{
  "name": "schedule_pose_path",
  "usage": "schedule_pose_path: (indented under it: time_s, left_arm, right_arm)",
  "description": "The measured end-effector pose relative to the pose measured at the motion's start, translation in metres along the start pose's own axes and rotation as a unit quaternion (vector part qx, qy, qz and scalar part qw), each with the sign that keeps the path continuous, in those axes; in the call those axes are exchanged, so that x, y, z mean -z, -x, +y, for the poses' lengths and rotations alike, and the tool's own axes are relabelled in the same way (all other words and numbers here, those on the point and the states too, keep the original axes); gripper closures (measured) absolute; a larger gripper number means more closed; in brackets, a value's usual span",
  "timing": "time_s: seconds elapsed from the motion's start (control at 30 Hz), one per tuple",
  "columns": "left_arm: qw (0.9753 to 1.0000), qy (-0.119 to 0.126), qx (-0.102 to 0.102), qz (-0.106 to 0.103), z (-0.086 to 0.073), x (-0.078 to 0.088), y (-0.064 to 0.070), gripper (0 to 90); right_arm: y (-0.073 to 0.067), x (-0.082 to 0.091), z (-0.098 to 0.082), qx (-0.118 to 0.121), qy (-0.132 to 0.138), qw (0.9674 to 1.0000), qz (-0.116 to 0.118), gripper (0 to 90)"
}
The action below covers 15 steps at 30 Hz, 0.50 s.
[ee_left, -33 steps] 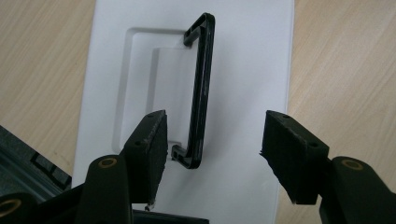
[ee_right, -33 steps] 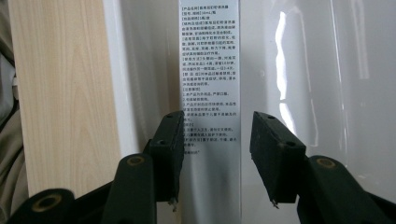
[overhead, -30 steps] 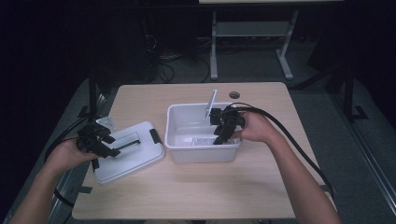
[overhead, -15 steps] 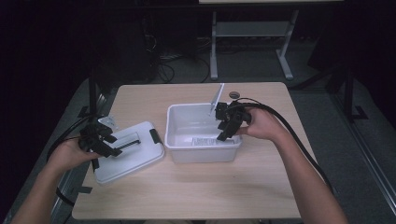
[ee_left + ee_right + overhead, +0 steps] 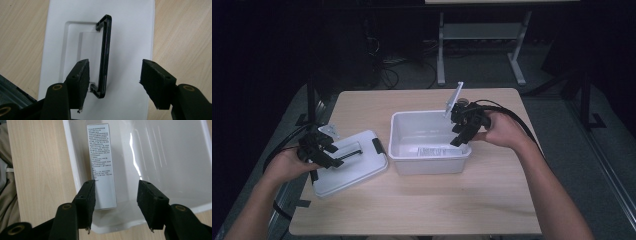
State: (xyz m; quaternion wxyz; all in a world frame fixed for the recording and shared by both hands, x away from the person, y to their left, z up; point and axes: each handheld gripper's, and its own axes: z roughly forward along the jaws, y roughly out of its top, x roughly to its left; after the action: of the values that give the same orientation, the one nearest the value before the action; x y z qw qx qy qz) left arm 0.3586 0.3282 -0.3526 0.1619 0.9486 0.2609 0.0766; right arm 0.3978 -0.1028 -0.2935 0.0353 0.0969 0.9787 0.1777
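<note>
A white open bin [image 5: 404, 125] stands mid-table. A white printed box [image 5: 101, 165] lies flat inside it along the near wall [image 5: 434, 150]. My right gripper [image 5: 460, 136] hovers over the bin's right end, above the box [image 5: 116, 185]. Its jaws have just been opening and stand open, with nothing pressed between the pads. The white lid [image 5: 357, 167] lies left of the bin with a black handle [image 5: 105, 55] on top. My left gripper [image 5: 333, 153] is held low over the lid, open, its jaws either side of the handle [image 5: 115, 68] without touching it.
The wooden table [image 5: 422, 210] has bare room in front of the bin and lid. A small dark round thing [image 5: 463, 100] sits near the far edge behind my right gripper. Cables trail off both sides. A metal stand [image 5: 482, 35] rises beyond the table.
My right gripper has risen and drawn back toward the bin's right rim, and its jaws stand wider. The left gripper and the lid have stayed put.
</note>
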Motion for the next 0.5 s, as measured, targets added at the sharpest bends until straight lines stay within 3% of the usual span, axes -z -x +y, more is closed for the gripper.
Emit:
schedule_pose_path:
  time_s: [0.5]
  left_arm:
    - [1.0,-0.001,0.001,0.001,-0.001,0.001,0.0,38.9]
  right_arm:
    - [0.0,0.025,-0.016,-0.019,0.001,0.9996,-0.022,43.5]
